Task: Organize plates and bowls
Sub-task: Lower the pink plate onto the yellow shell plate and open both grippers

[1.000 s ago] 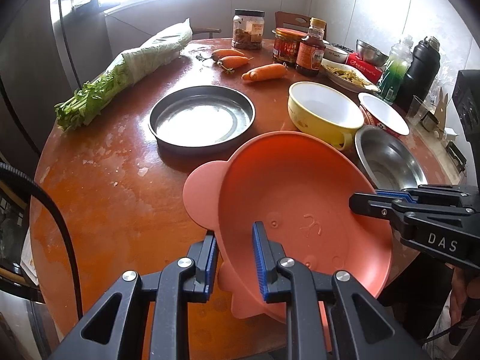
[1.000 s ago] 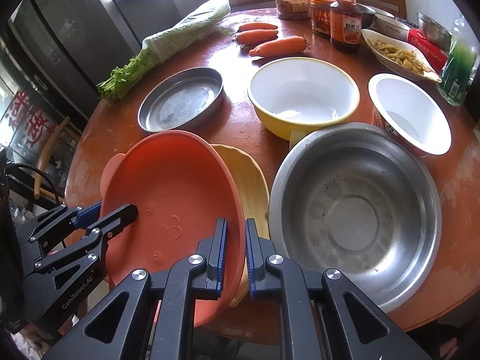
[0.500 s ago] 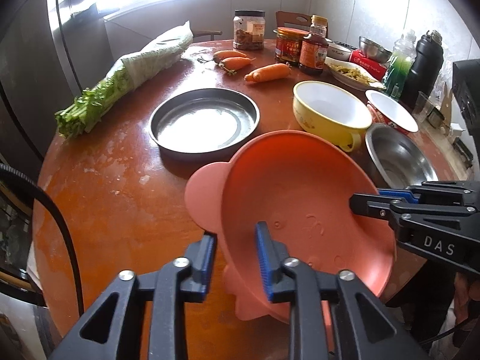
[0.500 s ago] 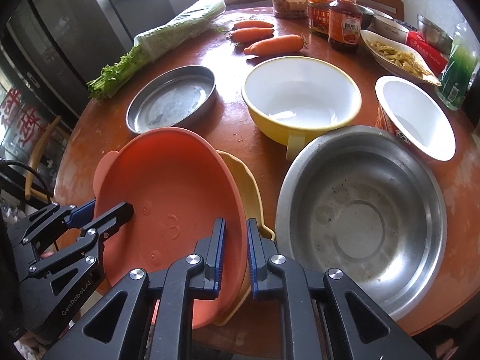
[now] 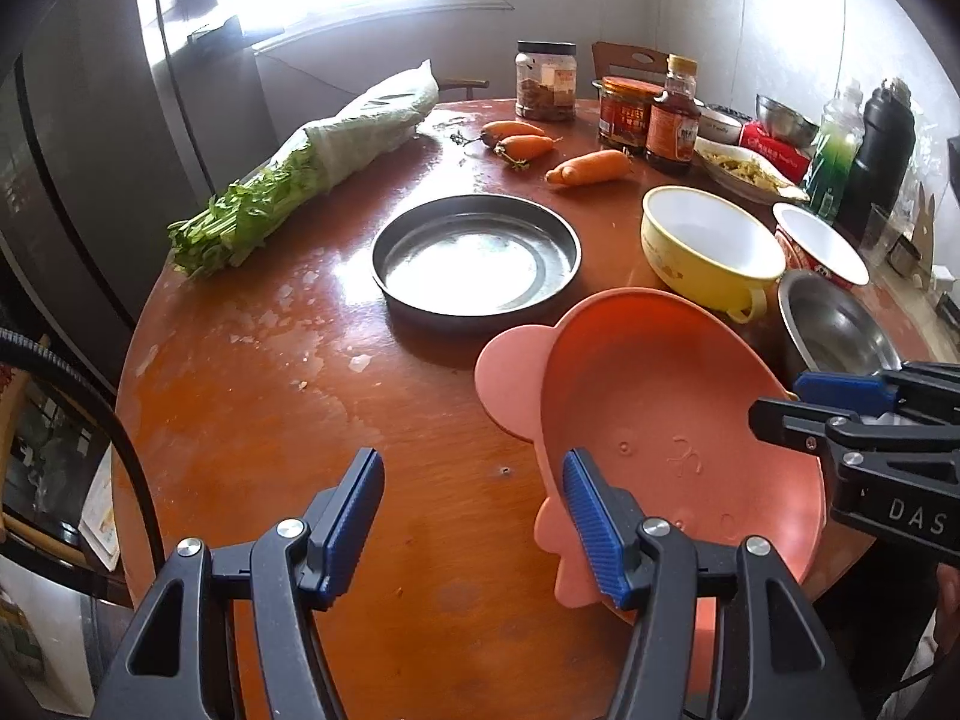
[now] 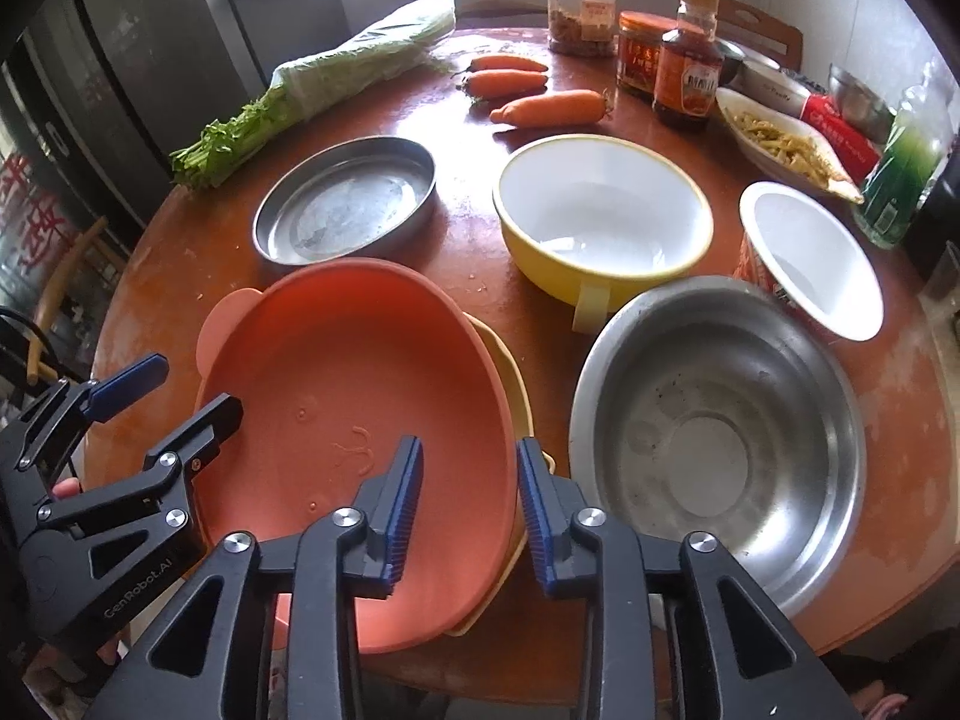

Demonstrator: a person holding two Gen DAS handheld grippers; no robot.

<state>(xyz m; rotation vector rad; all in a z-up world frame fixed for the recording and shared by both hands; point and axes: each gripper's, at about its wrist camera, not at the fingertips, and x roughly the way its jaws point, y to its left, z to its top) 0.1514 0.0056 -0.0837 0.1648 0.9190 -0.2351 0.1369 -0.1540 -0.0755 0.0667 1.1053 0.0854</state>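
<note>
Nearest the cameras both claws stand spread: the left claw (image 5: 474, 516) has its 2 blue-padded fingers wide apart, the right-hand one lying against the near rim of the orange plate (image 5: 678, 438), the other over bare desk (image 5: 288, 396); the right claw (image 6: 470, 504) is parted too, its fingers straddling the plate's right rim without pinching it, so neither claw holds anything; the orange plate, with rounded ears on its rim, sits at the near edge of the round desk, nested on a yellow plate (image 6: 510, 378) whose rim peeks out along its right side; just right of this pair rests a large steel bowl (image 6: 714, 444); beyond it stand a yellow bowl with a white interior (image 6: 603, 222) and a smaller white-lined red bowl (image 6: 810, 258); left of the yellow bowl lies a shallow steel pan (image 6: 345, 201); farther back lie 3 carrots (image 6: 549, 108), a wrapped bundle of celery (image 6: 324, 81), and jars and a sauce bottle (image 6: 687, 66).
</note>
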